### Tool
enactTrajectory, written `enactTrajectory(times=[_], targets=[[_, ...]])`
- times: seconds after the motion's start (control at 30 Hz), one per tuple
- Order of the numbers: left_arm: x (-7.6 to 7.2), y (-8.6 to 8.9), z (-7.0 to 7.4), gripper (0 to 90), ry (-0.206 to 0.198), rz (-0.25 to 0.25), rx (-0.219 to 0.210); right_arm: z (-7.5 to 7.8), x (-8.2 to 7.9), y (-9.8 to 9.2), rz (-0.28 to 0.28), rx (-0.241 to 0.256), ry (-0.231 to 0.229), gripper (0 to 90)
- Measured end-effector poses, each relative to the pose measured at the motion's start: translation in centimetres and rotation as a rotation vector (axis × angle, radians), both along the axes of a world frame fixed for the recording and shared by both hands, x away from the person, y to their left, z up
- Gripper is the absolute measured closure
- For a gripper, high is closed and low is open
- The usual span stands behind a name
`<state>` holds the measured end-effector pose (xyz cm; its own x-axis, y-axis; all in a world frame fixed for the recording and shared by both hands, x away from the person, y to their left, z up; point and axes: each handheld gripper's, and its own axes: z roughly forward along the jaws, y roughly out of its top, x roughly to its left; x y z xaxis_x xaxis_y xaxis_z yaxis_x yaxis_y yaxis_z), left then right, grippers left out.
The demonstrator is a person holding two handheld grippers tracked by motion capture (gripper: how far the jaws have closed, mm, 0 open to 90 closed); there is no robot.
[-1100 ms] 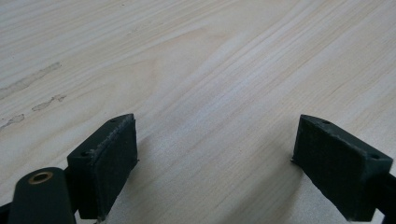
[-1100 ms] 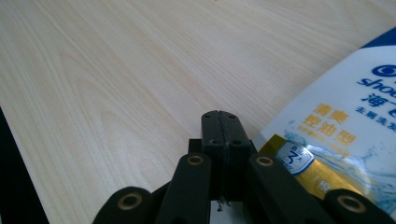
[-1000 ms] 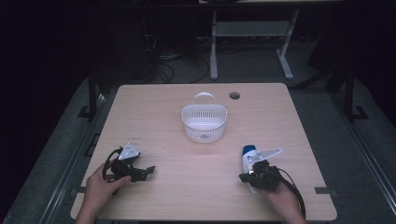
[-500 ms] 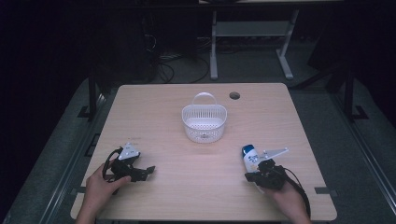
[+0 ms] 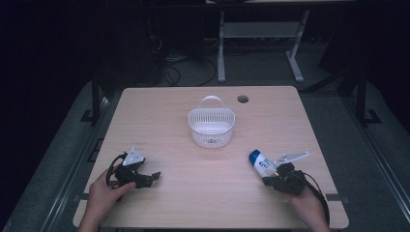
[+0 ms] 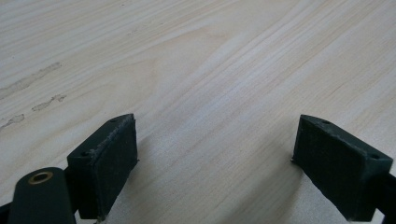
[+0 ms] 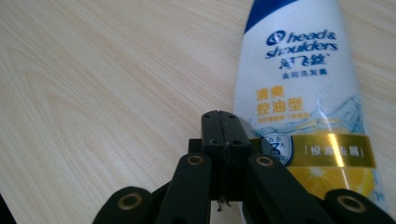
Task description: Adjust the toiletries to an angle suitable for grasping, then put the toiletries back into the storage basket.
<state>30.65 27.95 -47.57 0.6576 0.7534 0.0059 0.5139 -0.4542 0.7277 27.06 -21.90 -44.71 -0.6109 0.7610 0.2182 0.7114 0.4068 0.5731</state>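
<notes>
A white shampoo bottle (image 5: 261,163) with a blue cap lies on the wooden table (image 5: 164,111) at the front right. In the right gripper view the bottle (image 7: 299,84) lies just right of my right gripper (image 7: 223,121), whose jaws are pressed together with nothing between them. From above, my right gripper (image 5: 270,178) sits at the bottle's near end, held by a hand. At the front left, my left gripper (image 5: 152,177) rests on the table. Its jaws (image 6: 215,135) stand wide apart over bare wood. A white slotted basket (image 5: 211,126) with a handle stands mid-table.
A round cable hole (image 5: 242,99) lies near the table's far edge, right of the basket. Beyond the table are a dark floor, cables and a metal desk frame (image 5: 258,29). Bare wood lies between the two grippers.
My right hand and gripper have shifted slightly right along the front of the table. The bottle, basket and left gripper have stayed put.
</notes>
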Motion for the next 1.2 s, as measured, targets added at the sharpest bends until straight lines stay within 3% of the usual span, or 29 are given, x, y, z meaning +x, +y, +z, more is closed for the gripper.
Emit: enactTrajectory(times=[0.37,0.53,0.77,1.0,1.2], targets=[[0.0,0.0,0.0,13.3,0.001,0.000,-0.001,0.2,0.1,-1.0,-0.011,0.019,-0.001,86.8],[0.0,0.1,0.0,13.3,0.004,0.000,-0.007,0.5,0.1,-0.8,0.005,0.060,-0.004,74.8],[0.1,0.1,0.0,13.3,0.003,-0.007,0.000,0.5,-0.1,-0.4,0.027,0.074,0.008,59.2],[0.1,0.1,0.0,13.3,0.003,-0.010,0.005,1.1,-0.2,-0.9,-0.008,0.089,-0.042,40.7],[0.1,0.0,0.0,13.3,0.001,-0.007,0.004,1.6,-0.1,-1.3,-0.029,0.068,-0.074,34.9]])
